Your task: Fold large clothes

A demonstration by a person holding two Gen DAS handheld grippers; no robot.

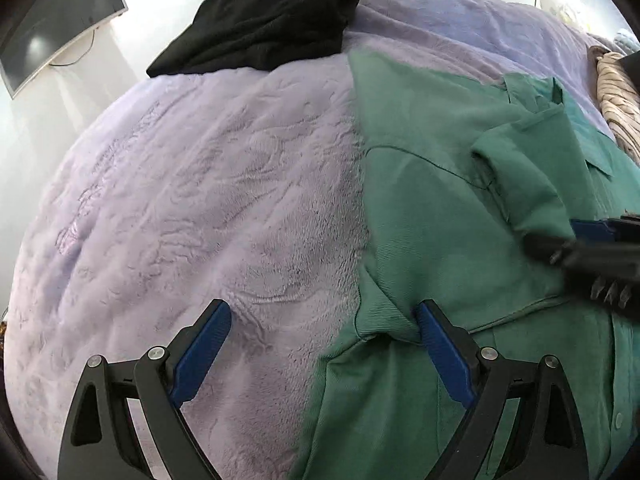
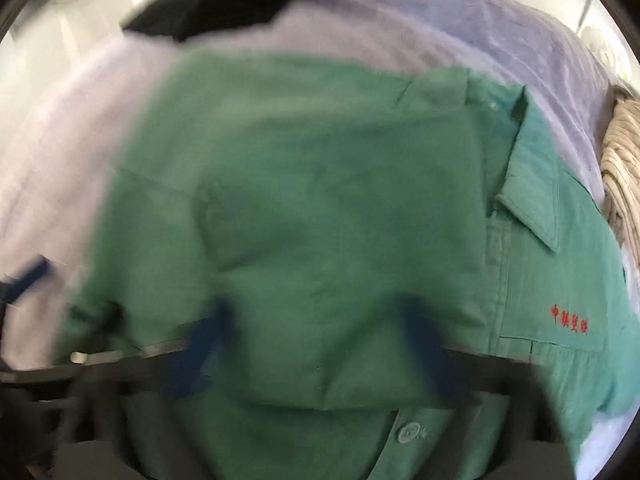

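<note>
1. Green shirt point(image 1: 432, 216) lies partly folded on the lilac blanket point(image 1: 200, 184) covering the bed.
2. Left hand-held gripper point(image 1: 322, 344) is released, one finger point(image 1: 444, 352) pressing the shirt's edge.
3. Right hand-held gripper point(image 2: 316, 356) is blurred above the shirt; its grip is unclear.
4. Black garment point(image 1: 264, 20) sits farther back.

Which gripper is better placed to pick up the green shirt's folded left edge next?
Left, probably. The left gripper is open, straddling the green button-up shirt edge on the lilac plush blanket; the right gripper sits mid-shirt, blurred.
</note>
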